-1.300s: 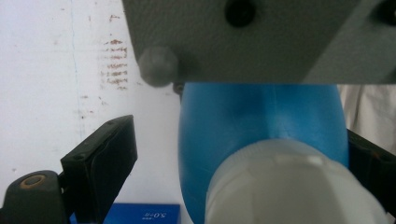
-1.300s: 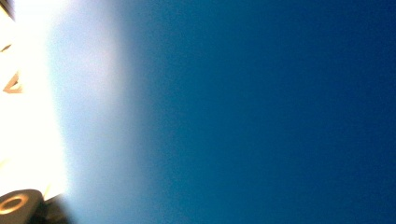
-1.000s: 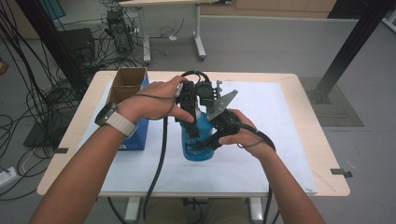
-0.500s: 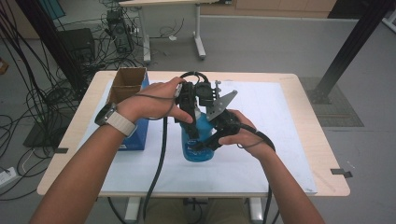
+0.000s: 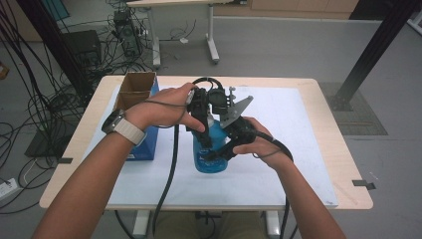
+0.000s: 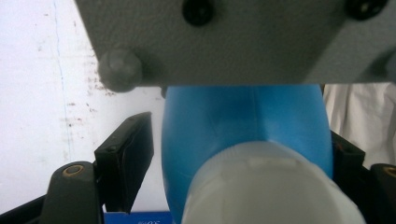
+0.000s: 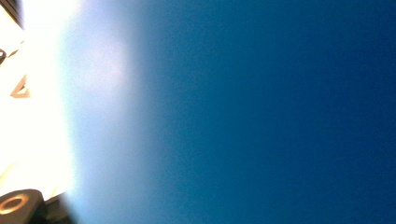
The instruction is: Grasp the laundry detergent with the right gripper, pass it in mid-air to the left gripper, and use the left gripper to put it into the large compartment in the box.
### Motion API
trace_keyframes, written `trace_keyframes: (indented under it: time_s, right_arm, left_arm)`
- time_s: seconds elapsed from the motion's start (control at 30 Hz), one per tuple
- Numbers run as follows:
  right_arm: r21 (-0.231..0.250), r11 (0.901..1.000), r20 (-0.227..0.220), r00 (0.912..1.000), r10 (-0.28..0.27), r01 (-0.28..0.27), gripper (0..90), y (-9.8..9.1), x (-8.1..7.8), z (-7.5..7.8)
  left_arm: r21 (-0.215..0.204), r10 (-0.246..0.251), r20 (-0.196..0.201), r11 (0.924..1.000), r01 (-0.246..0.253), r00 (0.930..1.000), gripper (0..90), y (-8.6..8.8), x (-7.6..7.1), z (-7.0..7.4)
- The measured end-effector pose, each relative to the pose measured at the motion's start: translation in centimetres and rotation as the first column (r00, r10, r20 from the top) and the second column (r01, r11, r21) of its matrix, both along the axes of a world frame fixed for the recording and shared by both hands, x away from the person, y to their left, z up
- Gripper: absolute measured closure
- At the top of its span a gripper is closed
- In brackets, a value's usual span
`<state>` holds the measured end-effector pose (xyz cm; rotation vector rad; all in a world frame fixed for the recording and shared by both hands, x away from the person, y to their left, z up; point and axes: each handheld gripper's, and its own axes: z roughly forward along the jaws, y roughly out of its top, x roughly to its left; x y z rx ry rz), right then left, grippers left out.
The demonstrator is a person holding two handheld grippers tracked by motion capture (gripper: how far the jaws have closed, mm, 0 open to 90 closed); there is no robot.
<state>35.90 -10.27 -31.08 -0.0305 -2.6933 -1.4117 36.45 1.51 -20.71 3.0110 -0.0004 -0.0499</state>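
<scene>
Blue bottle (image 5: 211,149) stands upright mid-table on the white mat (image 5: 298,129), long axis vertical; its white cap (image 6: 266,186) sits directly betw. the left gripper (image 5: 203,107) jaws, which come down from above w/ the neck centred. Right gripper (image 5: 219,152) is clenched on the bottle body from the side, steadying it. Vs. the earlier frames nothing has shifted position, but L jaws have just been closing in around the cap; a gap shows at one pad, so not yet pinching.

Blue bottle (image 5: 211,157), seemingly white cap (image 6: 271,186).
</scene>
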Motion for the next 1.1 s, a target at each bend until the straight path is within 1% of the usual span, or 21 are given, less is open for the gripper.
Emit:
trace_keyframes:
  time_s: [0.13,0.17,0.4,0.73,0.8,0.83,0.93,1.1]
  right_arm:
    - [0.003,1.0000,0.000,1.0000,0.000,0.000,43.8,0.00,0.00,0.03]
    - [0.001,1.0000,0.012,0.9999,-0.004,0.004,43.8,0.00,0.08,0.02]
    - [0.003,1.0000,0.011,0.9999,-0.001,0.001,43.8,0.02,0.05,0.05]
    - [-0.001,1.0000,0.018,0.9998,0.000,0.000,43.8,0.08,-0.03,0.15]
    - [0.000,1.0000,0.019,0.9998,-0.001,0.001,43.8,0.09,-0.05,0.14]
    - [0.004,1.0000,0.003,1.0000,0.003,-0.003,43.8,0.08,-0.14,0.18]
    - [0.001,1.0000,0.013,0.9999,0.001,-0.001,43.8,0.04,-0.13,0.22]
    - [0.001,1.0000,0.016,0.9999,-0.003,0.003,43.8,-0.01,-0.17,0.26]
  left_arm:
    - [-0.004,-0.005,-0.008,1.0000,0.005,1.0000,29.5,0.00,-0.07,-0.01]
    - [-0.003,-0.008,-0.009,1.0000,0.008,0.9999,31.3,-0.01,-0.09,0.00]
    - [-0.005,-0.020,-0.026,0.9998,0.019,0.9995,37.3,-0.02,-0.20,-0.04]
    - [-0.002,-0.022,-0.026,0.9998,0.022,0.9994,38.0,0.05,-0.28,-0.02]
    - [-0.006,-0.022,-0.026,0.9998,0.021,0.9994,38.0,0.08,-0.26,-0.03]
    - [-0.008,-0.022,-0.026,0.9997,0.022,0.9994,38.1,0.10,-0.24,-0.02]
    - [-0.008,-0.024,-0.024,0.9997,0.024,0.9994,38.1,0.10,-0.27,0.01]
    - [-0.012,-0.024,-0.020,0.9997,0.024,0.9995,38.2,0.09,-0.33,0.02]
